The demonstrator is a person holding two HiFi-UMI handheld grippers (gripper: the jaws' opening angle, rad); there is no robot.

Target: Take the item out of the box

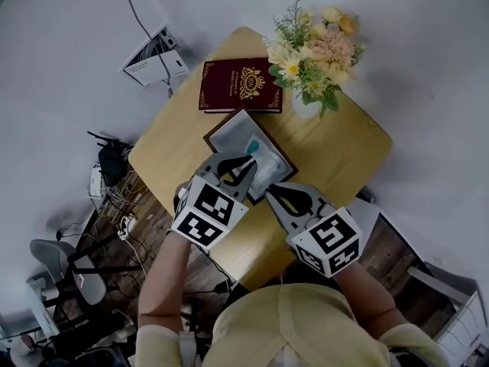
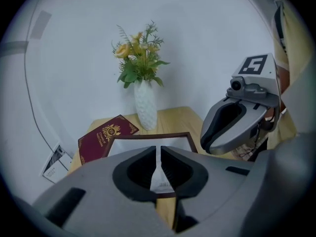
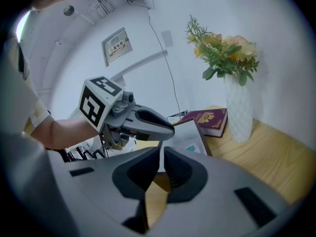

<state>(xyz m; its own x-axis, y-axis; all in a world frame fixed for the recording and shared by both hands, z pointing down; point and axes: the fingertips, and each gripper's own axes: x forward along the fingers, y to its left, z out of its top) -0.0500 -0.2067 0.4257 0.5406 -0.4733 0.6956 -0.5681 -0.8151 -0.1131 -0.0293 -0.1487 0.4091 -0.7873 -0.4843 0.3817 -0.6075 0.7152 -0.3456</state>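
Observation:
An open shallow box (image 1: 216, 134) with a dark brown rim lies in the middle of a small wooden table (image 1: 344, 155). Inside it is a white packet with a teal mark (image 1: 254, 145). My left gripper (image 1: 248, 161) hovers over the box's near corner, jaws shut with nothing between them. My right gripper (image 1: 269, 193) hangs just right of it, near the box's front edge, also shut and empty. The left gripper view looks down past the shut left gripper (image 2: 158, 154) onto the box (image 2: 148, 136). The right gripper view shows the box (image 3: 195, 139) beyond the shut right gripper (image 3: 161, 154).
A maroon book-like lid (image 1: 240, 85) lies behind the box. A white vase of yellow flowers (image 1: 313, 52) stands at the table's far right. Cables, a power strip (image 1: 98, 182) and a chair (image 1: 65, 274) are on the floor to the left.

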